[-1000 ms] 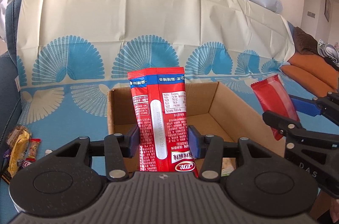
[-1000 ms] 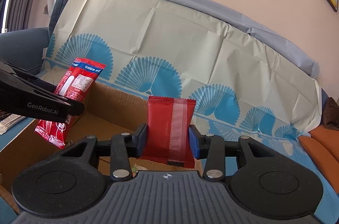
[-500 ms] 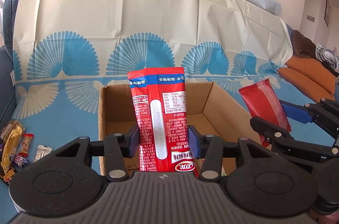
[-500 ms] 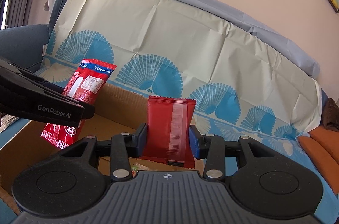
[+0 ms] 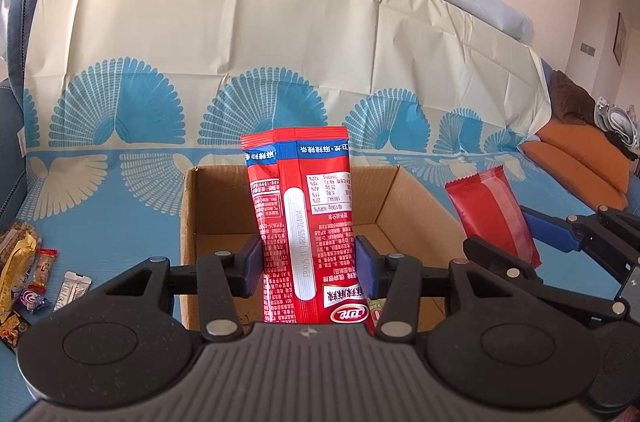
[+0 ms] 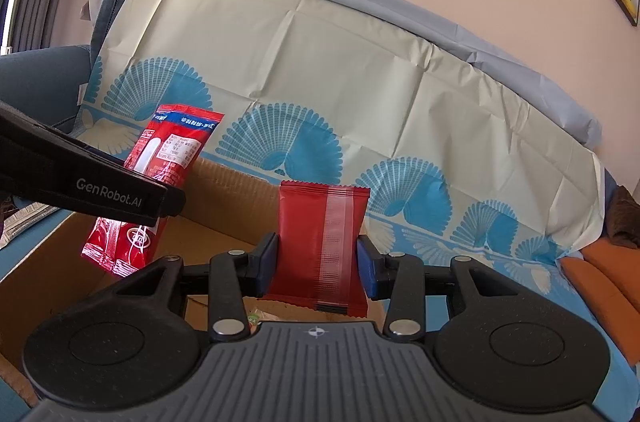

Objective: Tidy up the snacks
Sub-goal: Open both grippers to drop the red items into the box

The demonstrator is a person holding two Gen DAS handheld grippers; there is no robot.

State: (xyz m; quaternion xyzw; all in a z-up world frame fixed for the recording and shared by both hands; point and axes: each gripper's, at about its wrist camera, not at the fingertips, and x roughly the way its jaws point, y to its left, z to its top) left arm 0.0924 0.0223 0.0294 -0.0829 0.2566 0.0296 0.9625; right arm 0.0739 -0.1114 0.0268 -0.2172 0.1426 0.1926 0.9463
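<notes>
Since a moment ago the left camera's view has swung a little: the cardboard box [image 5: 404, 198] now sits more squarely behind the tall packet, more of the loose snacks [image 5: 24, 274] at the far left have come into sight, and the right gripper with its red pouch sits lower and nearer the box's right wall. Both grips are unchanged.

Starting at the far left, that small heap of wrapped snacks lies on the blue-and-cream fan-patterned cloth [image 5: 120, 214], well apart from the box. A yellow wrapper, a small red bar and a white sachet [image 5: 74, 288] are in there.

Next, the left gripper [image 5: 308, 264]: its blue pads press both sides of a tall red snack packet with white print [image 5: 304, 222], held upright, label upside down, right over the open box. From the right wrist view that same packet [image 6: 160, 174] hangs tilted above the box's left half, clamped under the black finger of the left gripper [image 6: 132, 198].

On to the middle, the open cardboard box [image 6: 224, 194] rests on the cloth, and something green and white lies on its floor, too hidden to name.

At the right, the right gripper [image 6: 318, 264] has its jaws closed on a plain red pouch with a clear seam strip [image 6: 320, 246], upright, over the box's right side. Beyond it, orange cushions [image 5: 576, 158] at the sofa's end.
</notes>
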